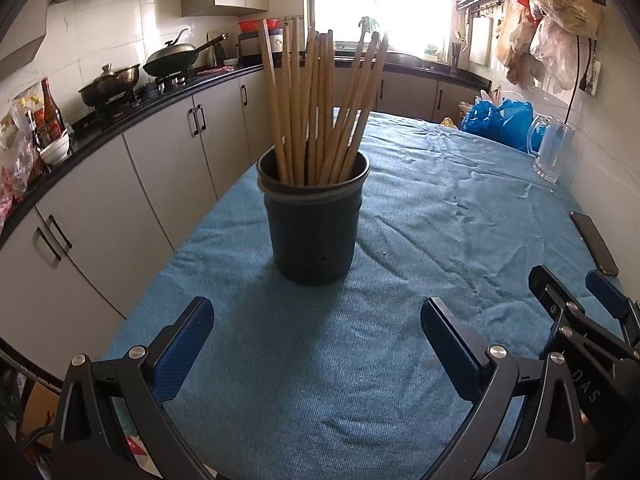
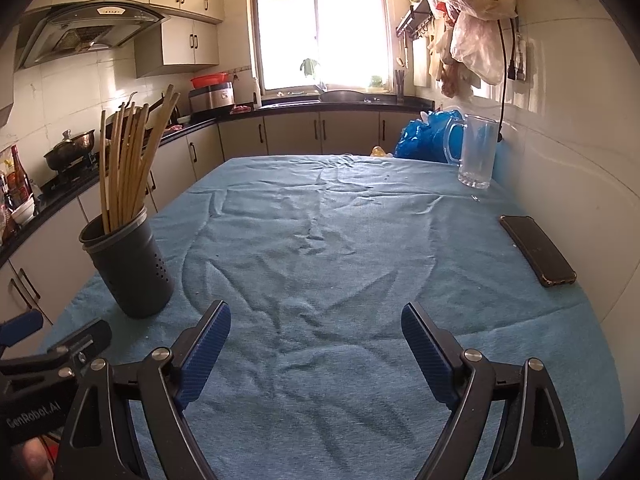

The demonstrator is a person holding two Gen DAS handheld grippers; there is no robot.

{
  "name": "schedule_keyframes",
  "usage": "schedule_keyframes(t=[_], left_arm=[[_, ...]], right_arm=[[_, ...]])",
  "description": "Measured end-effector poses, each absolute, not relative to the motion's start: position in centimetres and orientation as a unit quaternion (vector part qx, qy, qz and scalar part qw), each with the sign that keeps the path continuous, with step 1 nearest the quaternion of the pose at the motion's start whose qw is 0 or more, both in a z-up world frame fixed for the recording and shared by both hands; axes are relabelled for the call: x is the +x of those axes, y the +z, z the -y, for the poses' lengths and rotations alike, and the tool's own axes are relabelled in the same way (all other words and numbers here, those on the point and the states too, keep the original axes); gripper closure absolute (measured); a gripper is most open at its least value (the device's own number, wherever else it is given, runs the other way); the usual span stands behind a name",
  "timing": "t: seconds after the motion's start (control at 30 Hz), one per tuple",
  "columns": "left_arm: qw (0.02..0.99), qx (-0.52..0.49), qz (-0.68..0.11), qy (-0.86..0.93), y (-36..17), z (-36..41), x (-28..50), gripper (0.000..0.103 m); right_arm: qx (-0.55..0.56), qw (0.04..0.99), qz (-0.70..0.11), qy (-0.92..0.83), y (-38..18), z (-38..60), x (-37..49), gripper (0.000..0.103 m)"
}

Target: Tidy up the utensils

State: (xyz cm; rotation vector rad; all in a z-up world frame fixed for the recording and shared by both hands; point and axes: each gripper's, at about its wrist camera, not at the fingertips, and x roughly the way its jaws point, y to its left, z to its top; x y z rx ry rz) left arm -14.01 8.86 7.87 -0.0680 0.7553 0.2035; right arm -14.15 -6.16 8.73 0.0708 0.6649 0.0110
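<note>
Left wrist view:
Left gripper: hanging over the cloth with jaws standing wide apart, gripping nothing; blue pads facing each other across bare cloth.
Holder: dark round utensil cup sitting upright on the blue tablecloth, straight ahead of the open jaws and apart from them.
Chopsticks: a wooden bundle standing in the holder, fanning outward at the tops.
Right gripper: showing at the lower right edge, just beside the left one, jaws spread.
Phone: lying flat near the right edge of the table.
Glass mug: standing at the far right, beside a blue plastic bag.

Right wrist view:
Right gripper: jaws standing wide, nothing between them, only rumpled cloth below.
Holder: sitting to the left of the jaws, near the table's left edge, perforations showing on its side; chopsticks leaning inside it.
Left gripper: poking in at the lower left, near the holder's base.
Phone: lying to the right, well apart from the holder.
Glass mug: standing at the far right corner.
</note>
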Motion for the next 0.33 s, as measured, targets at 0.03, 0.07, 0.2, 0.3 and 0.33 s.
schedule_keyframes(t=[0.03, 0.07, 0.2, 0.3, 0.33], left_arm=[[0.924, -0.028, -0.368, 0.098, 7.9, -8.6, -13.9, 0.000], [0.925, -0.023, -0.368, 0.094, 7.9, -8.3, -13.8, 0.000], [0.927, -0.007, -0.366, 0.079, 8.1, -6.9, -13.2, 0.000], [0.927, 0.008, -0.370, 0.061, 8.1, -5.3, -12.7, 0.000], [0.926, 0.010, -0.374, 0.053, 8.0, -4.8, -12.5, 0.000]], right_arm=[[0.037, 0.944, -0.327, 0.003, 8.7, 6.5, -14.1, 0.012], [0.039, 0.944, -0.328, 0.002, 8.7, 6.7, -14.0, 0.012], [0.044, 0.942, -0.333, -0.009, 8.5, 8.0, -13.6, 0.011], [0.048, 0.939, -0.340, -0.014, 8.1, 9.1, -13.3, 0.011], [0.052, 0.937, -0.346, -0.015, 7.9, 9.6, -13.1, 0.011]])
